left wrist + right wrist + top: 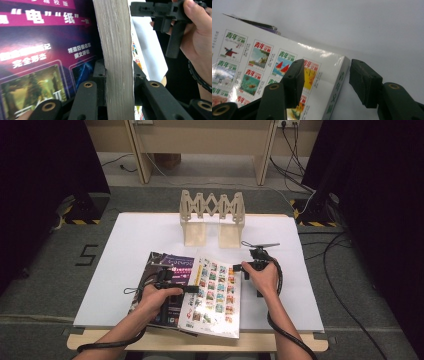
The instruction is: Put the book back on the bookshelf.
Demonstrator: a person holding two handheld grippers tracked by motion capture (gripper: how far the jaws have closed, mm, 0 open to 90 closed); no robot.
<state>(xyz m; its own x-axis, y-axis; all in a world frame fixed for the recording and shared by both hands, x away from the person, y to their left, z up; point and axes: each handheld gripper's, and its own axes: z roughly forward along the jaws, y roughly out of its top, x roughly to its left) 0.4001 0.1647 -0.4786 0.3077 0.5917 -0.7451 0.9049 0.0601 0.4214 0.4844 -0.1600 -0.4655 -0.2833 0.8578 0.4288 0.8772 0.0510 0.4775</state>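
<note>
work in hand: two books lie overlapped at the near edge of the table; likely they go into the wooden rack [212,220] at the far side. That is a judgement.
done so far: white book [214,295] gripped by the left gripper [192,289]; neither book lifted clear, rack slots empty.
left to do: raise the white book, stand it upright, carry it to the rack; then the purple book [167,270]. Early stage, I judge.
left gripper state: jaws clamped on the page edge of the white book [117,50], a pad on each side of the block in the left gripper view.
right gripper state: right gripper [325,82] has its fingers apart, holding nothing; one pad hangs over the cover, the other off past the spine [337,92]. Contact with the cover, can't tell.
right gripper place: just right of the white book in the high view [239,268].
white book: thick, glossy white cover with a grid of small colour pictures, glare on it; spine has green characters; page block grey-white, finely lined.
purple book: glossy dark purple cover, pale characters, partly under the white book.
rack: pale wood, scissor-lattice back, two upright slab dividers, well apart from the books.
table: white matte sheet [145,227] over a wood top, smooth.
grippers: black hard plastic, brass rivets, flat pads.
</note>
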